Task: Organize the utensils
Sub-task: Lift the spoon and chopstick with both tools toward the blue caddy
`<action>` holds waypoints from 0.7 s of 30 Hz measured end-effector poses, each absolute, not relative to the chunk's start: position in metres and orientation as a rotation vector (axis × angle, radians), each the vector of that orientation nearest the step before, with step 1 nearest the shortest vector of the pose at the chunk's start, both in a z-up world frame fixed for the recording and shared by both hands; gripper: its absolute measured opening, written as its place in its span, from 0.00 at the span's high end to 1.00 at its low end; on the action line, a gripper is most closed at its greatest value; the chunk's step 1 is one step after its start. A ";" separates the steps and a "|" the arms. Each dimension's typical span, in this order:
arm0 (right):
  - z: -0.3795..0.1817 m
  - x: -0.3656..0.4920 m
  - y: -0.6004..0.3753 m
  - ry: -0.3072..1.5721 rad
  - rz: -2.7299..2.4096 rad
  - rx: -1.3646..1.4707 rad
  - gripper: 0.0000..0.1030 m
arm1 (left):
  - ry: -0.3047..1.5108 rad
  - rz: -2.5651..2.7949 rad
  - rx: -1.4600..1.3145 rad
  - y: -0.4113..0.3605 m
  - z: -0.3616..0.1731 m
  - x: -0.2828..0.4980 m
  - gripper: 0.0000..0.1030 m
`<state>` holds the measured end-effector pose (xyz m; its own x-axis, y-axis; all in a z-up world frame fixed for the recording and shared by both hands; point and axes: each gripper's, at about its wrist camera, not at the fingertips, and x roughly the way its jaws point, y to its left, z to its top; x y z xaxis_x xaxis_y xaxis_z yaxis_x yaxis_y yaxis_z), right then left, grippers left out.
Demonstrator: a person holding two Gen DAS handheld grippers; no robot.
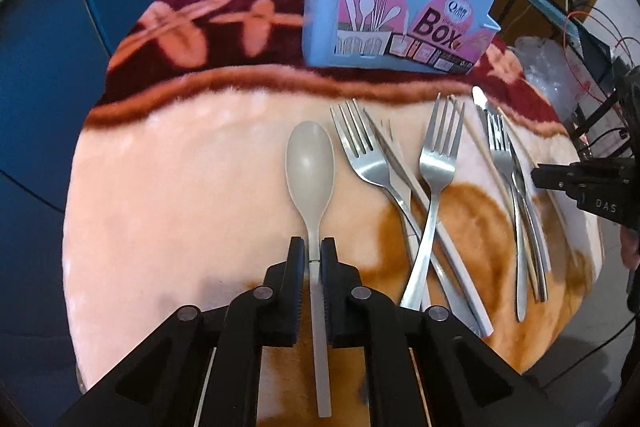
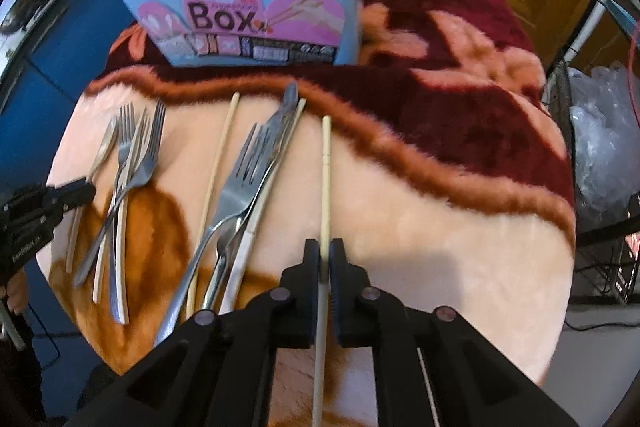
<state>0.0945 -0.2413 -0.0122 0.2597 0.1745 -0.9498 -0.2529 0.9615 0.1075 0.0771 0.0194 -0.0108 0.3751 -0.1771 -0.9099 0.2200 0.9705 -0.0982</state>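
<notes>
- Two grippers are at work over our round table (image 1: 168,187), which wears a fuzzy peach, orange and maroon blanket.
- Our left gripper (image 1: 312,253) has its jaws pressed together on the handle of a beige plastic spoon (image 1: 310,163); the bowl points toward 12 o'clock and the handle runs back between the pads.
- Our right gripper (image 2: 326,255) is clamped on a pale chopstick (image 2: 327,179), which also stretches toward 12 o'clock across the peach part of the cloth.
- At 12 o'clock in both wrist views we see the light blue utensil box (image 1: 384,15), upright on the maroon band, with a pink label reading "Box".
- In the left wrist view, at about 2 o'clock from the spoon, two steel forks (image 1: 436,163) and a knife lie crossed, touching one another.
- Farther toward 3 o'clock lies another bundle of fork, knife and chopsticks (image 1: 516,187), with the right gripper's tip just beside it.
- In the right wrist view, a second chopstick (image 2: 218,171) lies at 10 o'clock from the held one, beside a fork.
</notes>
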 end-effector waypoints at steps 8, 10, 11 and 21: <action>-0.012 0.102 -0.246 1.337 0.313 -0.057 0.88 | 1.243 -0.252 0.154 0.005 -0.011 0.091 0.87; -0.012 0.103 -0.246 1.346 0.316 -0.072 0.88 | 1.274 -0.253 0.161 0.003 -0.010 0.094 0.87; -0.011 0.103 -0.245 1.352 0.317 -0.082 0.88 | 1.294 -0.252 0.162 0.002 -0.010 0.095 0.87; -0.011 0.111 -0.228 1.340 0.307 -0.127 0.93 | 1.369 -0.260 0.101 0.009 -0.010 0.105 0.88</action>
